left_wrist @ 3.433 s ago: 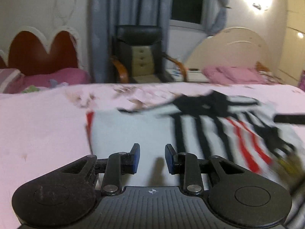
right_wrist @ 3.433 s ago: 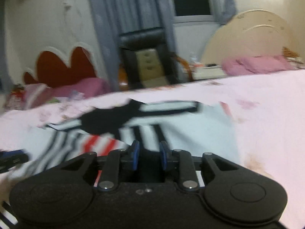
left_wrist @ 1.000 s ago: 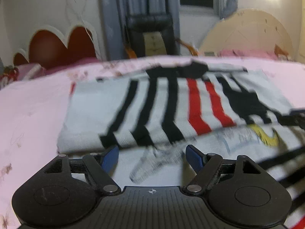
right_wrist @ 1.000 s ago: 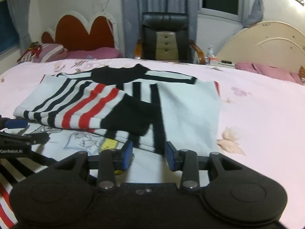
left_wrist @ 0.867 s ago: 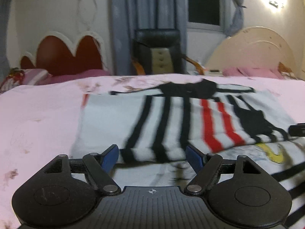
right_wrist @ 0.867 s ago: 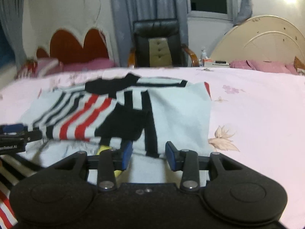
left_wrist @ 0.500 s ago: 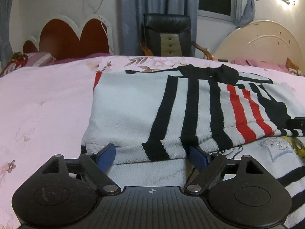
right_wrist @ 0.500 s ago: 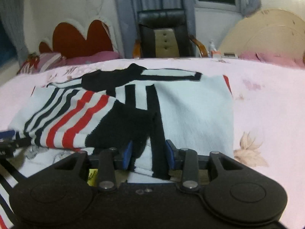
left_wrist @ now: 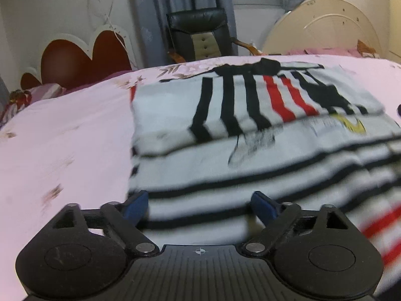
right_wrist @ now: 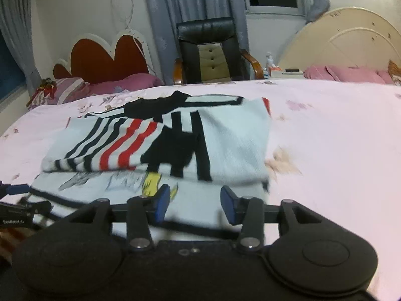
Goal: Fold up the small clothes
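A white knitted sweater (left_wrist: 225,150) with black and red stripes lies on the pink bedspread (left_wrist: 62,138), its sleeves folded in over the chest. My left gripper (left_wrist: 199,203) hovers at the sweater's near left hem, its jaws opening wide, with striped cloth lying between them but not pinched. In the right wrist view the same sweater (right_wrist: 225,138) shows its folded sleeves and a yellow print. My right gripper (right_wrist: 195,199) stands over the near right part, its jaws opening, nothing gripped. The left gripper's tip (right_wrist: 15,190) peeks in at the left edge.
A black office chair (right_wrist: 210,50) stands past the bed's far edge. A red heart-shaped headboard (right_wrist: 105,57) with pink pillows is at the back left. A cream headboard (right_wrist: 351,47) and pink pillows are at the back right. Bare bedspread (right_wrist: 338,138) lies right of the sweater.
Both grippers have drawn back toward the near hem of the sweater. Each has spread its jaws wider. The folded sleeves stay where they lay.
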{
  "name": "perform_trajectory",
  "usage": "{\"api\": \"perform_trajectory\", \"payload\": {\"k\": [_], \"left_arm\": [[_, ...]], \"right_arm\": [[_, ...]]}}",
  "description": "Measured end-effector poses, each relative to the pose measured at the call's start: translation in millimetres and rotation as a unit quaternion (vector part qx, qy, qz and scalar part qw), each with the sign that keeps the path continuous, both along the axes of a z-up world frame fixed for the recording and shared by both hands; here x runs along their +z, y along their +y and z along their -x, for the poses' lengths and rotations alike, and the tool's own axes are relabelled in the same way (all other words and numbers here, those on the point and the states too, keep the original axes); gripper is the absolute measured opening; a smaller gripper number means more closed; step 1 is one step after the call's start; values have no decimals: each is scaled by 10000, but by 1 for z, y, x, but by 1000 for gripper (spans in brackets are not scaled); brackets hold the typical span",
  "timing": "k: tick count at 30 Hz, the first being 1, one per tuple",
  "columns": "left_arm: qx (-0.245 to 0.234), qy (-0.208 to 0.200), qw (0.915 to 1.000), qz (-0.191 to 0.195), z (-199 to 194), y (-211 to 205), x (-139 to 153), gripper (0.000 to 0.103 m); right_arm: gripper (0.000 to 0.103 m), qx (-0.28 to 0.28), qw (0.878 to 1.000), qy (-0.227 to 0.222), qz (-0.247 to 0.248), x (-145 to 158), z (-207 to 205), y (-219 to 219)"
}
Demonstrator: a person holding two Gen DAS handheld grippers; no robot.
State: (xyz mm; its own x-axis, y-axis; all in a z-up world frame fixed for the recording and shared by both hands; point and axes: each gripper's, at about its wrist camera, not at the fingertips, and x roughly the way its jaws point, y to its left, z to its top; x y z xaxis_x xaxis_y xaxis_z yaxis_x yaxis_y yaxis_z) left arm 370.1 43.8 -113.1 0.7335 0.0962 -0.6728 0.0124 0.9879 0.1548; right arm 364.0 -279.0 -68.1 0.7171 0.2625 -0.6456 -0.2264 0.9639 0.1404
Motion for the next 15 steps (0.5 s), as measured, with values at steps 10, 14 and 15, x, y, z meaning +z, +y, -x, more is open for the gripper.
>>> {"api": "perform_trajectory", "payload": {"k": [10, 14, 15], "left_arm": [[393, 459, 9760, 2094, 133, 96, -2, 66], [387, 598, 9327, 3535, 168, 118, -20, 60], [319, 675, 9216, 3810, 171, 119, -25, 60]], "right_arm": [[52, -755, 9906, 708, -889, -11, 118, -59], [52, -958, 9755, 1204, -1570, -37, 162, -69], [52, -968, 9715, 1328, -1710, -43, 169, -68]]}}
